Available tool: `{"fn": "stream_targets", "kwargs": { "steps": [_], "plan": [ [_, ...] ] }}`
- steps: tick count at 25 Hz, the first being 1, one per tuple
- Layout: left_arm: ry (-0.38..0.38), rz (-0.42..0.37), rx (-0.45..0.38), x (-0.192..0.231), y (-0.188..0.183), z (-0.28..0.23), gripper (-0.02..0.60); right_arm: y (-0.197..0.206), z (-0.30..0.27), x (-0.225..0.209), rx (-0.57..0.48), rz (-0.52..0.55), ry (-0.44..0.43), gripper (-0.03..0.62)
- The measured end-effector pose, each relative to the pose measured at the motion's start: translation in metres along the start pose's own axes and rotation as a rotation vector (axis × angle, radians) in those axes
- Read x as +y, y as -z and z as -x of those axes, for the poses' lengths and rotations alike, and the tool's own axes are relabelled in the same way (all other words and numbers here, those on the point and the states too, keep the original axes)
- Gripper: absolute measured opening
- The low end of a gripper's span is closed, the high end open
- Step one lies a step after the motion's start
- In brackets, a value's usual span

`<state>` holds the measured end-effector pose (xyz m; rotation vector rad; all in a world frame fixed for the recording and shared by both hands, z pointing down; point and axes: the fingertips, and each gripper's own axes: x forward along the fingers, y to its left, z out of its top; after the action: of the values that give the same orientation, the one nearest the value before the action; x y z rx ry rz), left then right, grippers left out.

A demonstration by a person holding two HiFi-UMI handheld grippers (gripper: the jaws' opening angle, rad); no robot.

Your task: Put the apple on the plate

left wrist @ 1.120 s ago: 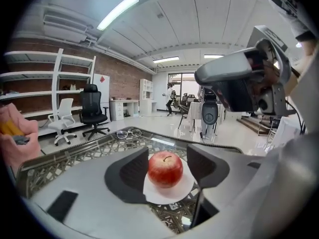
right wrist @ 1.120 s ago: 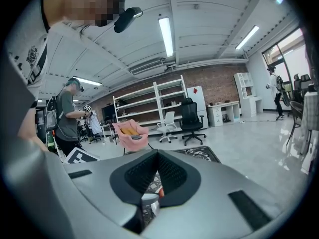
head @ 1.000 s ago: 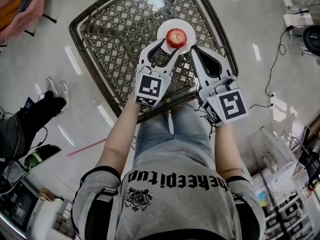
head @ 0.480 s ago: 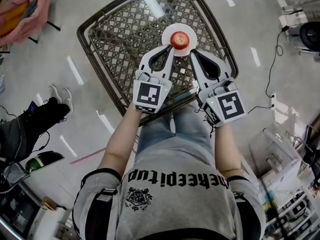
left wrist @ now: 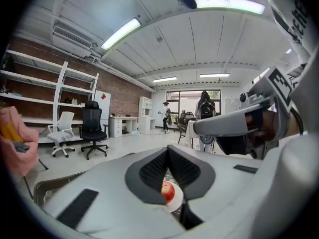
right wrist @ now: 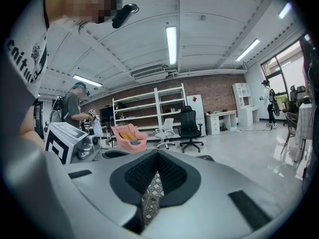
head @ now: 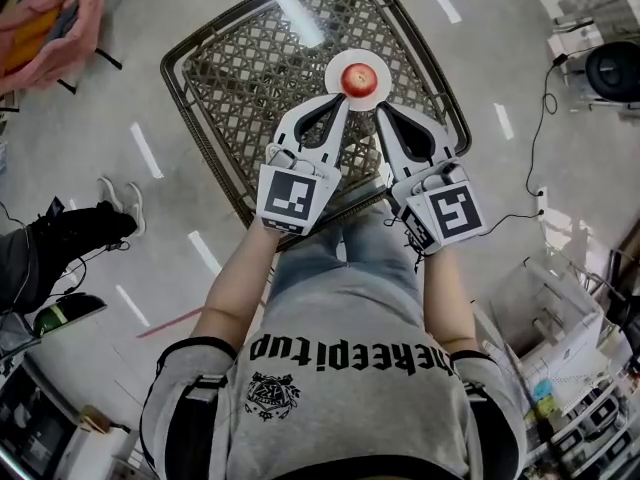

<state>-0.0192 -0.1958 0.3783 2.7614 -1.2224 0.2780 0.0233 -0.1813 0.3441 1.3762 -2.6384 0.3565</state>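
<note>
The left tongs (head: 343, 104) are fully closed with nothing between the pads; in the left gripper view (left wrist: 167, 151) the tips meet, and a narrow gap lower down between the jaws shows the apple (left wrist: 168, 191) beyond them, not held. The right tongs (head: 380, 111) are likewise closed and hold nothing: in the right gripper view (right wrist: 158, 156) the pads meet at the tip, and only the woven lattice of the surface shows through the slit below. From the head view both tongs point away from the person, side by side. The left tip reaches the near rim of the plate (head: 334, 67) and the right tip lies just beside that rim. The red apple (head: 357, 79) sits on the middle of the small white plate, clear of both tongs. The plate stands toward the near right part of a square surface (head: 250, 68) with a lattice top and a dark rounded frame. Beyond it is a pale glossy floor, where a pair of light shoes (head: 116, 194) lies to the left.
</note>
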Motion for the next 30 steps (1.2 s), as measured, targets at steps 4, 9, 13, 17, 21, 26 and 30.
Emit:
{"fn": "stream_targets", "kwargs": {
  "steps": [4, 9, 13, 17, 21, 26, 30],
  "plan": [
    [0.031, -0.015, -0.023, -0.009, -0.018, 0.012, 0.031, -0.008, 0.007, 0.009, -0.011, 0.01, 0.005, 0.018],
    [0.065, -0.011, -0.051, -0.014, -0.034, 0.024, 0.031, -0.011, 0.009, 0.02, -0.019, 0.028, 0.009, 0.018],
    [0.071, -0.032, -0.064, -0.018, -0.044, 0.033, 0.03, -0.014, 0.015, 0.028, -0.031, 0.037, 0.013, 0.018],
    [0.077, -0.019, -0.037, -0.028, -0.049, 0.044, 0.031, -0.019, 0.025, 0.034, -0.044, 0.036, 0.014, 0.018],
    [0.085, -0.005, -0.039, -0.032, -0.053, 0.053, 0.03, -0.021, 0.031, 0.042, -0.052, 0.042, 0.014, 0.017],
    [0.086, -0.018, -0.049, -0.029, -0.052, 0.07, 0.029, -0.02, 0.031, 0.058, -0.065, 0.042, 0.007, 0.015],
    [0.084, -0.032, -0.068, -0.032, -0.057, 0.077, 0.029, -0.023, 0.038, 0.065, -0.074, 0.044, 0.006, 0.015]
  ]
}}
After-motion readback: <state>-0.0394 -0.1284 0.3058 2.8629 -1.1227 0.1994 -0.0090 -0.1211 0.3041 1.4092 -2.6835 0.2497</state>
